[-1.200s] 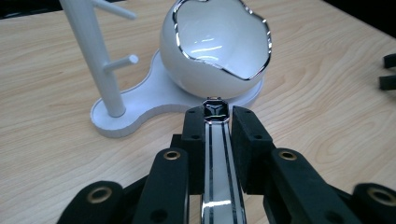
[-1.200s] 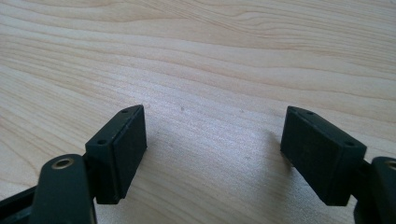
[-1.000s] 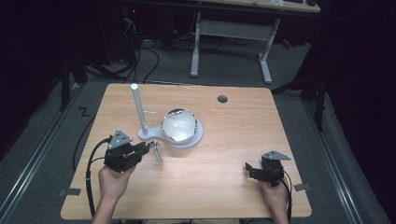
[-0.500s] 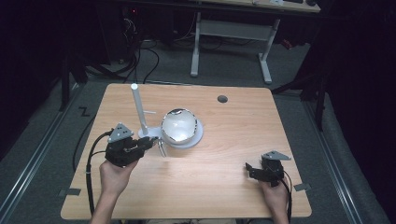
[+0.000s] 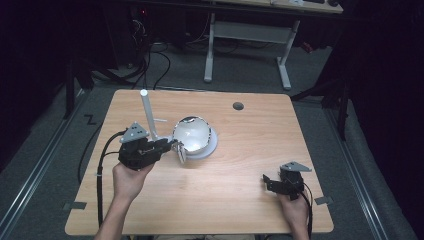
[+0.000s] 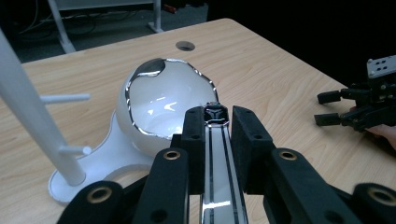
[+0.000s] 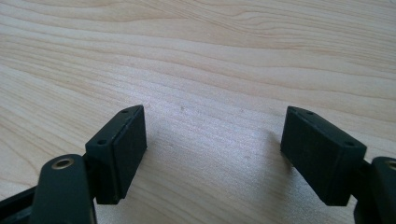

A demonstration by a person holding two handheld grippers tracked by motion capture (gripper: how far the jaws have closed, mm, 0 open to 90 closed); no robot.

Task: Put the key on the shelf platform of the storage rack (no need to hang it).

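Left gripper (image 5: 176,150) with strap (image 6: 219,163) nearer bowl (image 5: 192,134)

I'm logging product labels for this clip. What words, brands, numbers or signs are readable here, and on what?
None can be read.
The handle shut in the left tool has a small dark emblem at its end, too blurred to read.
The bowl, the stand and the table show no print.

Shiny metal strip (image 6: 218,163), possibly a ladle's handle, joins the gleaming bowl (image 6: 161,105).
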